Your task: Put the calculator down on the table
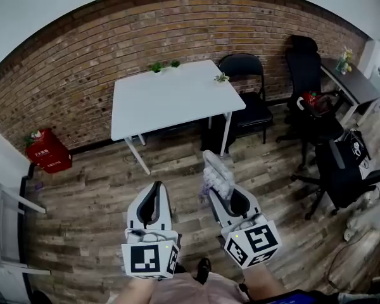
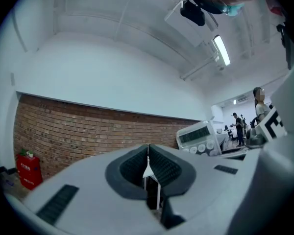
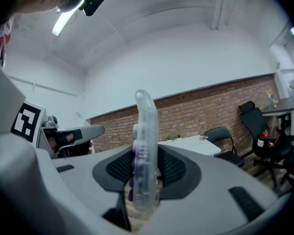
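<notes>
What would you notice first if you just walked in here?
The see-through calculator catches the eye first, pinched on edge between the jaws of the right gripper. Straight ahead stands a white table with little plants on it, against a brick wall. The left gripper alongside is shut and holds nothing.

The left tool (image 1: 156,187) and right tool (image 1: 223,195) sit side by side before the counter (image 1: 171,100), well apart from it — the calculator (image 1: 215,170) on edge between the right tool's jaws. Plants (image 1: 164,66) line the counter's far edge by the wall (image 1: 82,62) — a chair (image 1: 250,100) stands at its right.
</notes>
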{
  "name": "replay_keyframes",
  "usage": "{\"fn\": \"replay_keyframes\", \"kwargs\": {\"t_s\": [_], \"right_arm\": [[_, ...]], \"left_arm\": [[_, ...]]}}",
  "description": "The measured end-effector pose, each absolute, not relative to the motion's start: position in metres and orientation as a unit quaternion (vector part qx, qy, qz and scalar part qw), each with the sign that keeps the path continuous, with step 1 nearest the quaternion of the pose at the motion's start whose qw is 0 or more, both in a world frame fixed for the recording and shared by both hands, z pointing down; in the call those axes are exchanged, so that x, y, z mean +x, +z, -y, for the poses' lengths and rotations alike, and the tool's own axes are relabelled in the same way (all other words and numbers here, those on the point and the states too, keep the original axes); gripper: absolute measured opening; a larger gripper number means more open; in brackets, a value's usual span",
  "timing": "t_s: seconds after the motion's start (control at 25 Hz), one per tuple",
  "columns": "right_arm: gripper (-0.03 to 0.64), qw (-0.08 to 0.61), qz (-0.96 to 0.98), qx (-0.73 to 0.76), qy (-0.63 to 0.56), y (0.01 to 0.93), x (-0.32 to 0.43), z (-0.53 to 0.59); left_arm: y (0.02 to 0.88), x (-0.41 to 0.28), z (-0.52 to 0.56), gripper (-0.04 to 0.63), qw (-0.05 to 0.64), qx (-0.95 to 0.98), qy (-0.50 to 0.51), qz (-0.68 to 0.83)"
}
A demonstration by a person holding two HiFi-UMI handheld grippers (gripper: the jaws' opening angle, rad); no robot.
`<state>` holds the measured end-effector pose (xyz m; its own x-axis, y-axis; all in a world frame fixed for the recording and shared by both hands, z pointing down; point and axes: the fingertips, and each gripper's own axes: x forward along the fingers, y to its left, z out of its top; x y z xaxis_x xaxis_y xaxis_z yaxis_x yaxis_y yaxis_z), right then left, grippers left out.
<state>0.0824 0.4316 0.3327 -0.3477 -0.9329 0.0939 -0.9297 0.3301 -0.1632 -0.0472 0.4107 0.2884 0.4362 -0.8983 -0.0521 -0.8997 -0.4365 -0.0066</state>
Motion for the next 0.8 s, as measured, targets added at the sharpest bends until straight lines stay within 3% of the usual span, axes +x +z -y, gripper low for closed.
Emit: {"fn": "replay_keyframes", "kwargs": {"t_s": [0.4, 0.8], "right_arm": [[0.135, -0.011, -0.822, -0.558, -0.116, 0.362, 0.078, -0.381], [0.136, -0.024, -0.816, -0.563, -0.133, 0.379, 0.052, -0.238]], "left_arm": [[0.319, -0.057, -0.361, 0.018, -0.007, -0.836, 0.008, -0.549], [0.334, -0.083, -0.211, 0.018, -0.023, -0.841, 0.004, -0.540]]}}
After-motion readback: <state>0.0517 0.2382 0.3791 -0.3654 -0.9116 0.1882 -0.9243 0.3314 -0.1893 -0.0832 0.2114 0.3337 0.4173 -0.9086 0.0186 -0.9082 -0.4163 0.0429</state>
